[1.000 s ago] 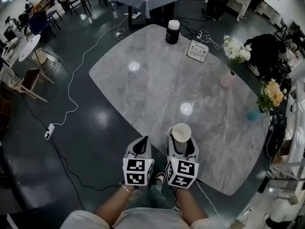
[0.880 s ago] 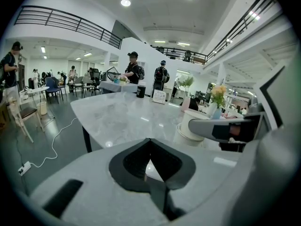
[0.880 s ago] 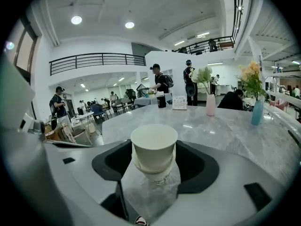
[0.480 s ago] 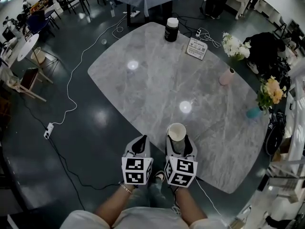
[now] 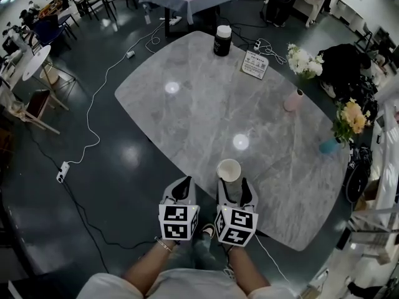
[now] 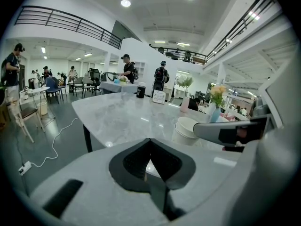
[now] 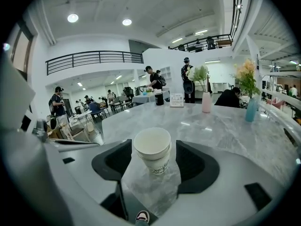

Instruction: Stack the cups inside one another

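A stack of white paper cups (image 5: 229,169) stands upright on the grey marble table (image 5: 206,104), near its front edge. My right gripper (image 5: 234,183) is open just behind it. In the right gripper view the cups (image 7: 152,150) sit between the two black jaws of the right gripper (image 7: 153,146), with a gap on each side. My left gripper (image 5: 184,182) hangs beside the table edge, to the left of the cups, with its jaws shut on nothing. In the left gripper view the tips of the left gripper (image 6: 150,141) meet, and the cups (image 6: 187,131) show to the right.
At the table's far end stand a black jar (image 5: 222,40) and a sign card (image 5: 254,64). A pink vase of white flowers (image 5: 293,99) and a teal vase of yellow flowers (image 5: 329,146) stand along the right edge. Cables (image 5: 93,123) cross the floor at left.
The head view has shifted a little. The right gripper seems to have drawn back slightly from the cups. The left gripper has hardly moved.
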The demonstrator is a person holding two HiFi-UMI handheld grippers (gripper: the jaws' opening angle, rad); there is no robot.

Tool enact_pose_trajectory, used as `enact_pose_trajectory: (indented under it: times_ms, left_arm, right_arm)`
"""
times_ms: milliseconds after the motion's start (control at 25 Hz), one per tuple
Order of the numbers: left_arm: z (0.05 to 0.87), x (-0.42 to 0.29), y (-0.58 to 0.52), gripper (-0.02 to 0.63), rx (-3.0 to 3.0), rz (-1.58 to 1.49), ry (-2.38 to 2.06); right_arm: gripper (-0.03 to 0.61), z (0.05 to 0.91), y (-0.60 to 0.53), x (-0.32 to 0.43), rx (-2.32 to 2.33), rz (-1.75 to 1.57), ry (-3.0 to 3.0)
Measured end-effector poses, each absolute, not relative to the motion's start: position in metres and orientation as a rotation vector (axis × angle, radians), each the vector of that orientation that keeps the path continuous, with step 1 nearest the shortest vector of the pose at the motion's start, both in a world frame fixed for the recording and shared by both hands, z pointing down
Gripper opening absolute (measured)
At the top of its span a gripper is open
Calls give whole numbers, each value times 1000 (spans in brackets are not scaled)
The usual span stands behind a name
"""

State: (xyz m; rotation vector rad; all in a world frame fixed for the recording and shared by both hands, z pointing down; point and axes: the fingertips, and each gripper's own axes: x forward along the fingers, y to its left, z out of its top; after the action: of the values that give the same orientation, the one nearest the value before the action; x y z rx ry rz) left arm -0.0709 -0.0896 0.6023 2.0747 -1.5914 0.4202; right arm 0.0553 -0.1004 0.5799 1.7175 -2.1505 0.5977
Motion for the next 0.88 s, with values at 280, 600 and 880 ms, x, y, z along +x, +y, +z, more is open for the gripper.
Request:
enact_pose_trajectory:
  times_ms: [280,600,880]
  left_arm:
    - [579,-68,-93,-3,2112,403,-1608]
    - [545,-62,-102,-3,2178,371,-1622]
    - [526,-56,-110,-3,2231,355,-1626]
  right_arm:
    - [250,549,-105,76,1837,551,-2149]
    - [244,513,-109,91,1907,500,-2201]
    - [145,495,-111,105,1949,446,-2202]
